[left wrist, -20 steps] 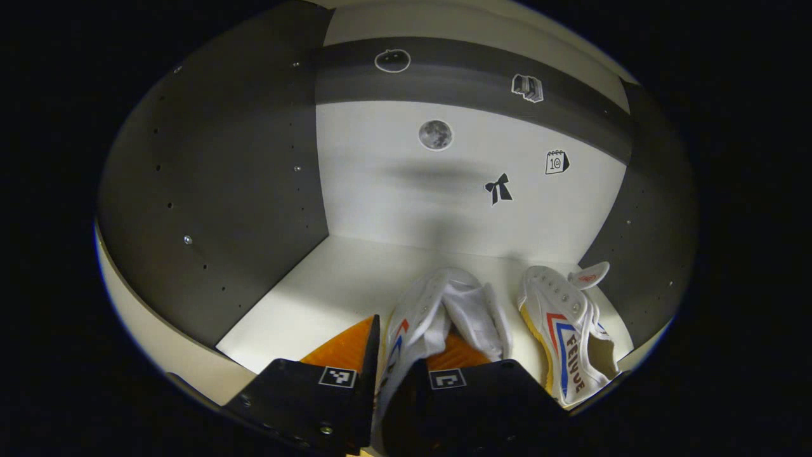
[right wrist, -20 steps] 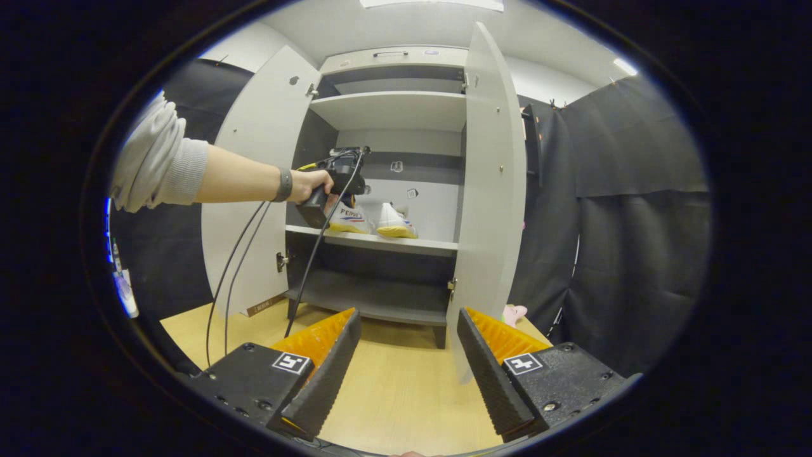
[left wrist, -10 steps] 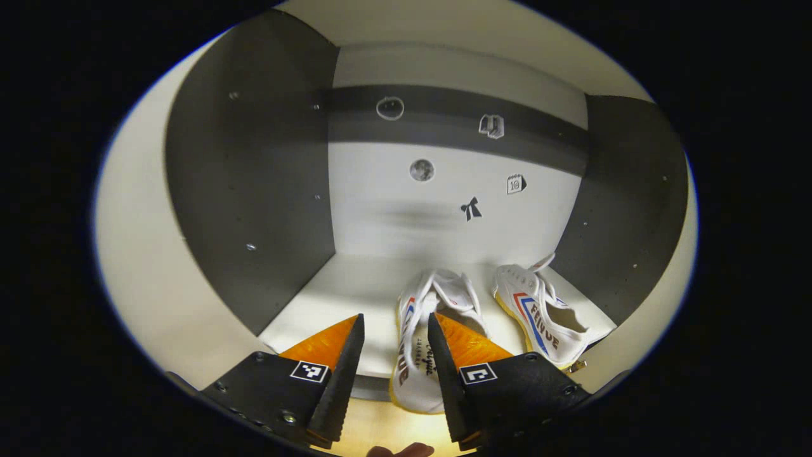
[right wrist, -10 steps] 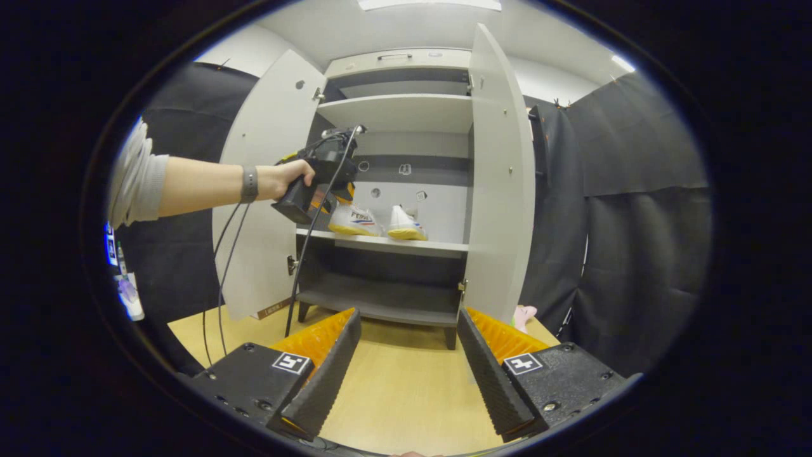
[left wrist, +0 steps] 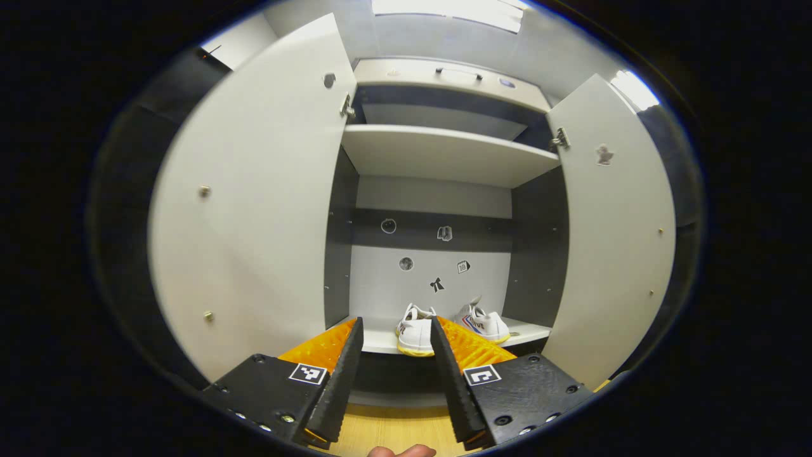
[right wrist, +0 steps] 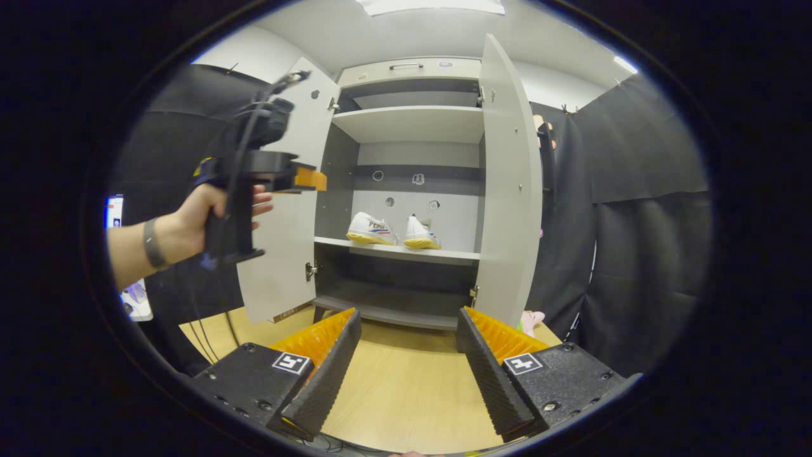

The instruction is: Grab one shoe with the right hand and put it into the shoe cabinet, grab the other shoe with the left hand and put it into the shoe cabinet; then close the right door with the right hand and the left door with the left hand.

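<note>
Two white shoes with yellow soles stand side by side on the cabinet's middle shelf (left wrist: 526, 329): the left shoe (left wrist: 415, 329) (right wrist: 371, 229) and the right shoe (left wrist: 485, 322) (right wrist: 420, 233). Both cabinet doors hang open, the left door (left wrist: 254, 209) (right wrist: 285, 254) and the right door (left wrist: 612, 235) (right wrist: 504, 190). My left gripper (left wrist: 393, 374) is open and empty, well back from the shelf. In the right gripper view a hand holds the left gripper (right wrist: 304, 178) up by the left door. My right gripper (right wrist: 406, 368) is open and empty, low over the wooden floor (right wrist: 399, 393).
An upper shelf (left wrist: 444, 152) and a lower shelf (right wrist: 387, 308) sit above and below the shoes. Small stickers (left wrist: 436, 285) mark the back wall. Black cloth (right wrist: 634, 254) hangs to the right of the cabinet. A pink item (right wrist: 530, 317) lies on the floor by the right door.
My left gripper opened, let go of the left shoe on the shelf and drew far back out of the cabinet. The right gripper stayed low and open, drifting only slightly.
</note>
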The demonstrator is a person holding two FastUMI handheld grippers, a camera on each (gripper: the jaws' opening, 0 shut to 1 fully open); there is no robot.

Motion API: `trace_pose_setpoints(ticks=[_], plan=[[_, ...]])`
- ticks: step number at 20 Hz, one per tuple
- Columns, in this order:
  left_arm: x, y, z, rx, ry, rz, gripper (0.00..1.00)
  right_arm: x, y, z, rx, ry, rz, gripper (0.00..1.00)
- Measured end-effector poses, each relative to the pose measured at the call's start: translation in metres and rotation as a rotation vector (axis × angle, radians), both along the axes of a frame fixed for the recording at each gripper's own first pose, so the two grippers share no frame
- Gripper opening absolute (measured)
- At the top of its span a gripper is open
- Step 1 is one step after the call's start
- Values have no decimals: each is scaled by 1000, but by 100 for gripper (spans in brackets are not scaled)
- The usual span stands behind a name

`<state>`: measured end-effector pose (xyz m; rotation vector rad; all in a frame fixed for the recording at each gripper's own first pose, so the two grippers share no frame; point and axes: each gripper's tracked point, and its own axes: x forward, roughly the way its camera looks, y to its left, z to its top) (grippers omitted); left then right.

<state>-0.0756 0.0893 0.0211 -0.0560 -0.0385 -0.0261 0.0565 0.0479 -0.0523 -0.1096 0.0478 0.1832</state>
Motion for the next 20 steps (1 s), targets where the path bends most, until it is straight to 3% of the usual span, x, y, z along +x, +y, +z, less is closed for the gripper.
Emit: trace_pose_setpoints(ticks=[3,6,9,11,15,20], plan=[[-73,-8,-21,-1,10,-2,78,-14,1,5,4,-4,9,96],[-132,-17,-52,-28,55,-4,85,-25,-1,12,6,-17,1,96],[-172,-16,-61,23,28,29,89,-35,-8,14,32,-11,-16,97],[-191,-20,-64,37,17,57,90,-41,-18,19,42,-22,-42,100],[-210,-48,-69,48,13,-6,94,-38,-52,47,-1,-86,-108,100],[-217,-58,-86,18,86,-77,95,11,-139,122,-7,-173,-245,100]])
